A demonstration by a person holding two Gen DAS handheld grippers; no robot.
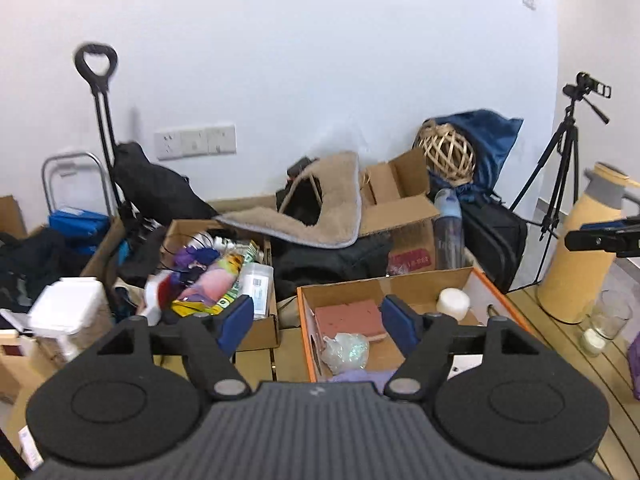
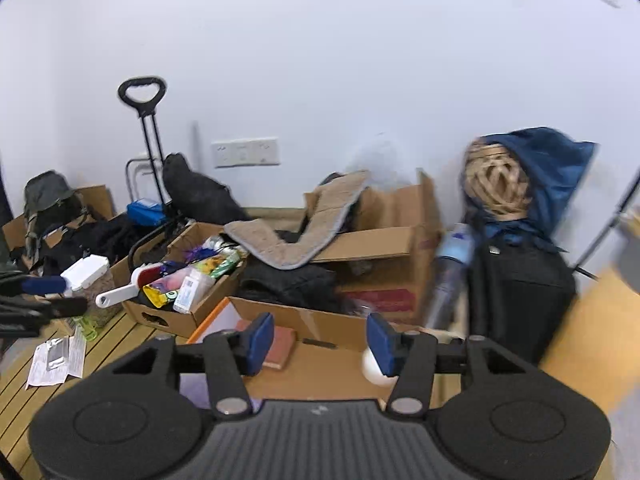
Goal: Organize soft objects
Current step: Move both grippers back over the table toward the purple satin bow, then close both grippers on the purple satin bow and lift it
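Observation:
In the left wrist view my left gripper [image 1: 316, 322] stands open above a cardboard box with an orange rim [image 1: 305, 320], nothing between its blue pads [image 1: 236, 318]. Inside the box lie a red-brown spongy block [image 1: 348, 316], a clear bag of glittery stuff [image 1: 346, 350], a white round lump [image 1: 453, 302] and a purple cloth [image 1: 360, 376] at the near edge. The right wrist view has my right gripper [image 2: 320, 344] open and empty over the same box [image 2: 304, 320]; the block [image 2: 280, 346] and white lump [image 2: 374, 366] show below it.
A second carton [image 1: 262, 328] of mixed colourful items stands to the left. A beige fleece mat [image 1: 320, 212] drapes over boxes behind. A yellow flask [image 1: 588, 248], a glass [image 1: 608, 316] and a tripod [image 1: 560, 160] stand at the right. Papers [image 2: 60, 356] lie on the slatted tabletop.

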